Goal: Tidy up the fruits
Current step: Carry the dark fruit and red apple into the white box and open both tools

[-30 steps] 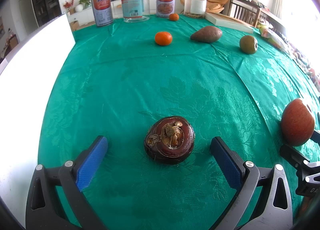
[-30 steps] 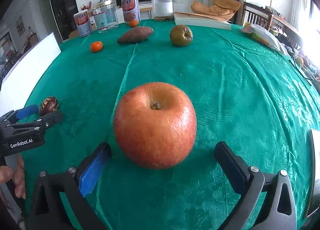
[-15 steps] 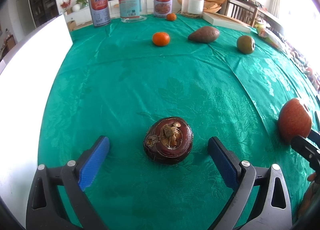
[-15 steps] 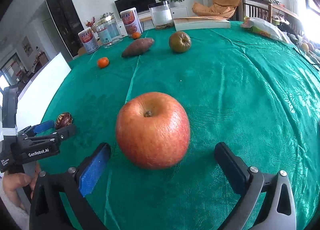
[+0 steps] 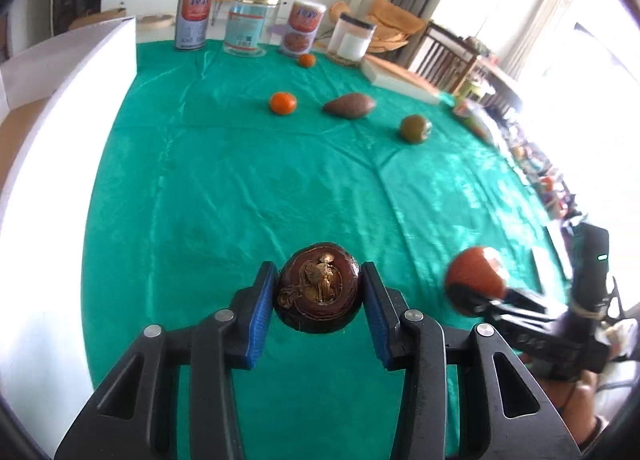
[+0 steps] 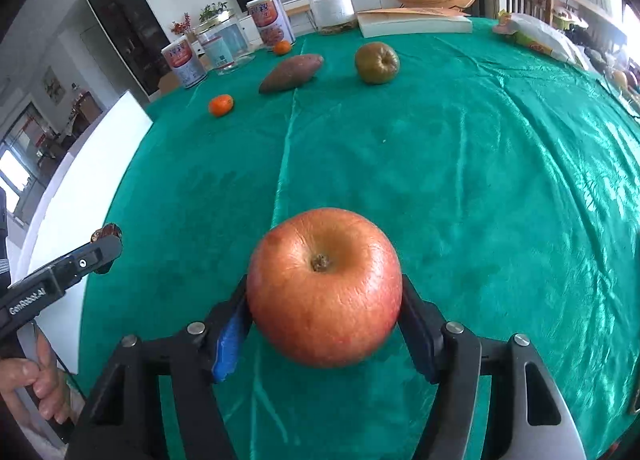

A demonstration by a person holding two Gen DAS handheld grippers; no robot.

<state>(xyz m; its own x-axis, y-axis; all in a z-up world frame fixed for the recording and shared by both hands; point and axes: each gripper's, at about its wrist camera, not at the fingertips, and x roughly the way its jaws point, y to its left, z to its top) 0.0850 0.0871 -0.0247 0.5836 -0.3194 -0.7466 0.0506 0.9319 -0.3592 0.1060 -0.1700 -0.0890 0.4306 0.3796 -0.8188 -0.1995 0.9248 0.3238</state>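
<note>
The left gripper (image 5: 319,292) is seen clamped on a dark brown, round chestnut-like fruit (image 5: 318,287), its blue pads pressed against both flanks after the jaws have just been closing; the fruit sits dead centre between the fingers, just ahead of the pads, and appears lifted clear of the green tablecloth (image 5: 224,188), though that is hard to confirm. No long axis is offered by this fruit, so no wrist roll is judged necessary. The gripper is angled steeply downward over the cloth. To its right, the red apple (image 6: 324,288) is held by the right gripper (image 6: 325,312), whose jaws have likewise just been closing and are now pressed on the apple's sides, stem upward; whether it has left the cloth cannot be told. Both hands are therefore loaded, and the deciding relation is judged to be the row of fruit well ahead of both tools: a mandarin (image 5: 283,102), a sweet potato (image 5: 349,106) lying crosswise, and a green-brown apple (image 5: 415,128). The left load lies nearer the mandarin end, the right load nearer the green-brown apple, so straight forward carries are suggested
</note>
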